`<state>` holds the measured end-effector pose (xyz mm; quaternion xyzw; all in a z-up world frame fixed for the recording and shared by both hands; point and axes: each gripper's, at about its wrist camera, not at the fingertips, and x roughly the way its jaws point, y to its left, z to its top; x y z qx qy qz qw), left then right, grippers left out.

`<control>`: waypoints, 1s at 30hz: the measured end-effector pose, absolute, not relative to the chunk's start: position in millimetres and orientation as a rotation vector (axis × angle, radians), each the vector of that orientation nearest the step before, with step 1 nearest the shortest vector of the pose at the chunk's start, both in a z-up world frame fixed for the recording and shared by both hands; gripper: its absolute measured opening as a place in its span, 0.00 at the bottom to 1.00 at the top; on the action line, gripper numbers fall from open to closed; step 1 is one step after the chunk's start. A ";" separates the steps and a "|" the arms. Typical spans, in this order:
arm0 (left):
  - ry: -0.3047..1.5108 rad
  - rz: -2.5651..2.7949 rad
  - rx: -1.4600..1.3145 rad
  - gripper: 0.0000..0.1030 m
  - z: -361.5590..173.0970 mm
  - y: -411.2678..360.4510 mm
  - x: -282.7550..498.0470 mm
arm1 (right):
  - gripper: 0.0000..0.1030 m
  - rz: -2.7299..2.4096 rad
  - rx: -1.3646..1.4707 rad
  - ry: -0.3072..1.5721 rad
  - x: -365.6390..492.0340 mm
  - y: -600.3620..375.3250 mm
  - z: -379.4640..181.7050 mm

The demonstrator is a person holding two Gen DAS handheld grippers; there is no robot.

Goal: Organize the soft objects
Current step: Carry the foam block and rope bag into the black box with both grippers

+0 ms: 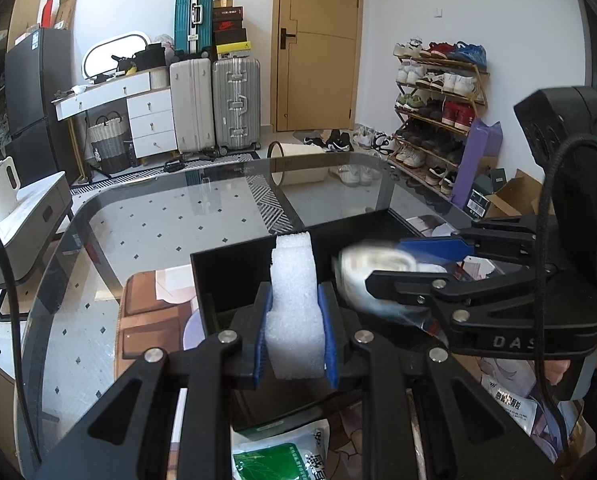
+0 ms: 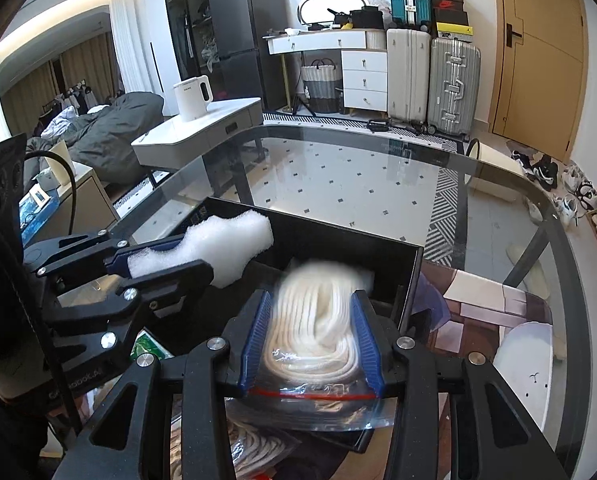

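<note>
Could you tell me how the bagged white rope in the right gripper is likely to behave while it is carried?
Probably floppy: the bagged white rope bulges in loose coils between the right gripper pads, its free end blurred above the black box. Its clear plastic bag looks smooth, so it may slide in the grip. It is unlikely to break; the cord looks soft.

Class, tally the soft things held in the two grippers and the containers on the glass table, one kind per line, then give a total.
White foam piece, held in the left gripper: 1
Clear bag of white rope, held in the right gripper: 1
Black box on the glass table: 1
Total: 3
</note>
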<state>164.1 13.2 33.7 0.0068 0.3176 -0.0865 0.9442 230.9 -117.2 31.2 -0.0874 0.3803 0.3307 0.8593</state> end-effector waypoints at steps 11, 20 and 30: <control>0.680 -0.178 0.025 0.20 25.4 13.2 166.2 | 0.41 0.672 -0.231 0.811 231.5 -112.3 26.1; 0.683 -0.202 0.040 0.21 27.6 18.0 164.6 | 0.41 0.659 -0.223 0.804 219.0 -115.0 23.4; 0.657 -0.215 0.032 0.51 35.8 13.5 157.8 | 0.49 0.625 -0.200 0.728 203.1 -130.2 41.2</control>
